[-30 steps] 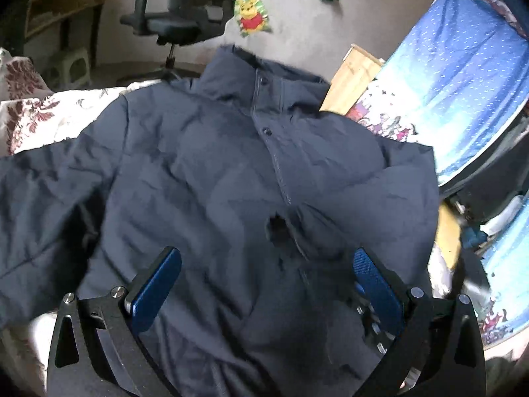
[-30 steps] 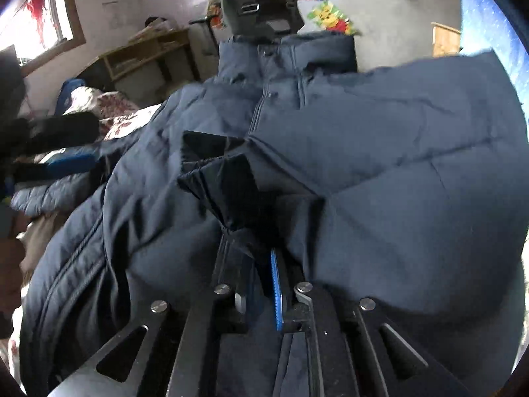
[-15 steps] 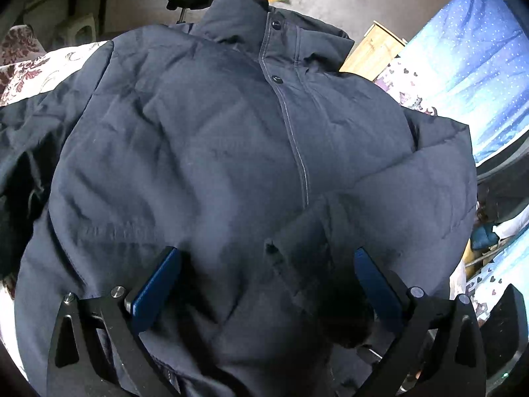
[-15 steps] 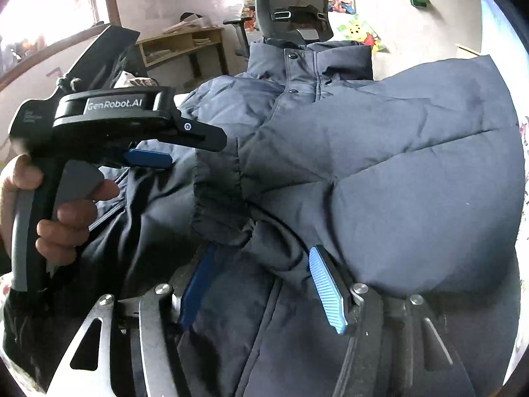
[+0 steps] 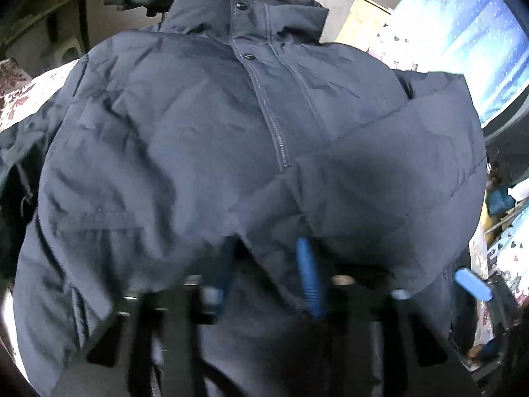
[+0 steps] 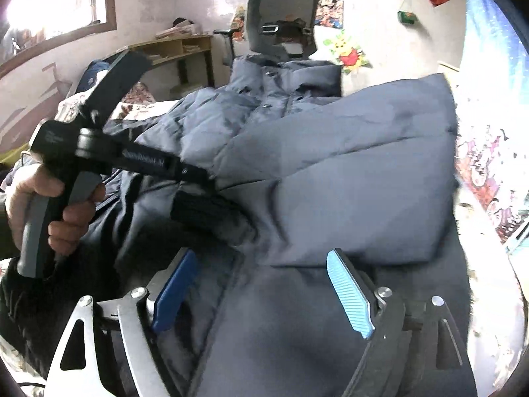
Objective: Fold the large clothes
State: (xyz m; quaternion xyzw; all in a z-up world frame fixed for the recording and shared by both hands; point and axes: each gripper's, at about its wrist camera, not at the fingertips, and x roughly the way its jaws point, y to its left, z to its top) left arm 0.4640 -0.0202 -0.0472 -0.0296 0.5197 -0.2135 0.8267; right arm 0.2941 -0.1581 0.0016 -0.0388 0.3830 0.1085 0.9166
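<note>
A dark navy padded jacket (image 5: 185, 152) lies front up on the bed, collar at the far end, and also shows in the right wrist view (image 6: 330, 178). Its right sleeve (image 5: 390, 178) is folded across the chest. My left gripper (image 5: 267, 271) has its blue pads narrowed around the sleeve's cuff end; the frame is blurred. In the right wrist view the left gripper (image 6: 198, 178) reaches in at the cuff. My right gripper (image 6: 264, 294) is open and empty over the jacket's lower front.
A black office chair (image 6: 284, 33) stands beyond the collar. A floral bedsheet (image 5: 23, 96) shows at the left. A blue dotted fabric (image 5: 463, 33) and a wooden board (image 5: 363, 16) are at the right. A wooden desk (image 6: 172, 49) stands against the far wall.
My right gripper has opened and let go of the sleeve, which now lies across the chest. My left gripper has moved in and closed from wide open onto the cuff.
</note>
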